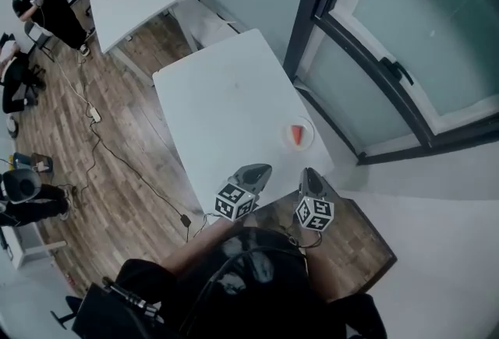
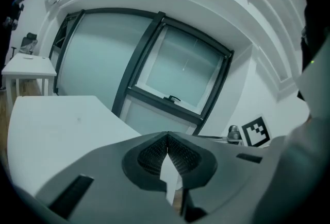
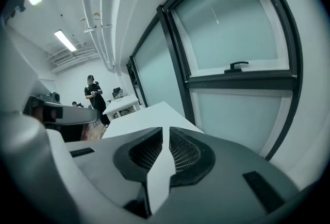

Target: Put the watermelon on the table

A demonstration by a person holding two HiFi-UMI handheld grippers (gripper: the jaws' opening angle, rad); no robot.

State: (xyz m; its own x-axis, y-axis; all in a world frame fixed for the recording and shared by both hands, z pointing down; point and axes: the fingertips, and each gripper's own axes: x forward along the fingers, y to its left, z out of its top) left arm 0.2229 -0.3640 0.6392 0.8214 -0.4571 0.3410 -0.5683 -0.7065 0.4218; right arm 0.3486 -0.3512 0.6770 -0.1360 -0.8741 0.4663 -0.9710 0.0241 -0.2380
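Hovering clear of the watermelon (image 1: pixel 297 134), which lay on a plate (image 1: pixel 311 129) by the table's (image 1: pixel 226 111) right edge, the left gripper (image 1: pixel 253 172) was clenched empty and the right gripper (image 1: pixel 310 178) barely parted, so keeping both well away seemed wisest.

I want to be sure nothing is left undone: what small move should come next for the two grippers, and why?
Probably just draw both grippers back to rest, clear of the table. The watermelon slice already lies on the plate on the white table, and the left gripper and right gripper are empty, near its front edge.
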